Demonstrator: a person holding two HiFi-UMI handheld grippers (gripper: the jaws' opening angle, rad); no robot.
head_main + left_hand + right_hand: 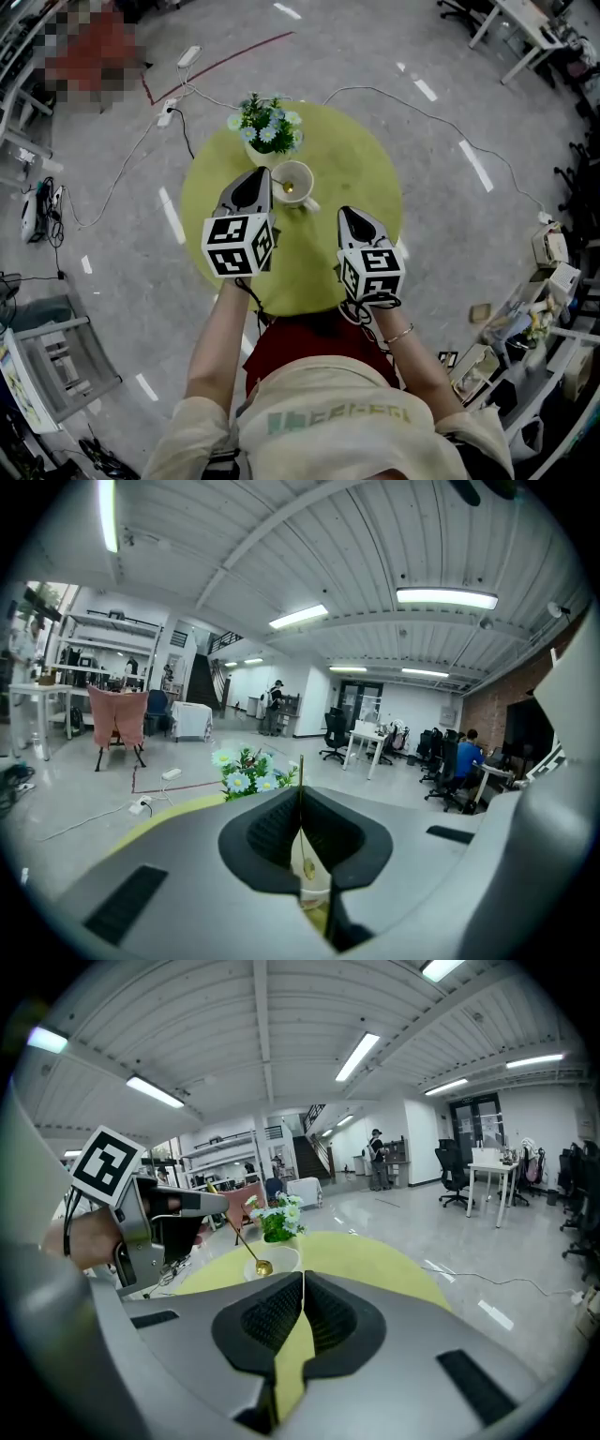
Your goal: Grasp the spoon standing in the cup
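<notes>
A white cup (307, 172) stands near the middle of the round yellow-green table (361, 155). My left gripper (265, 174) is at the cup's left rim, shut on the thin handle of the gold spoon (286, 187). In the right gripper view the spoon (263, 1267) slants down from the left gripper (218, 1202), its bowl at the rim of the cup (279, 1258). In the left gripper view the spoon (306, 868) hangs between the shut jaws over the cup (316, 890). My right gripper (349, 213) is shut on nothing, to the cup's right and nearer me.
A small pot of white and blue flowers (267, 124) stands just behind the cup, close to the left gripper. Cables and a power strip (188, 56) lie on the grey floor around the table. Desks and office chairs (455, 1174) stand farther off.
</notes>
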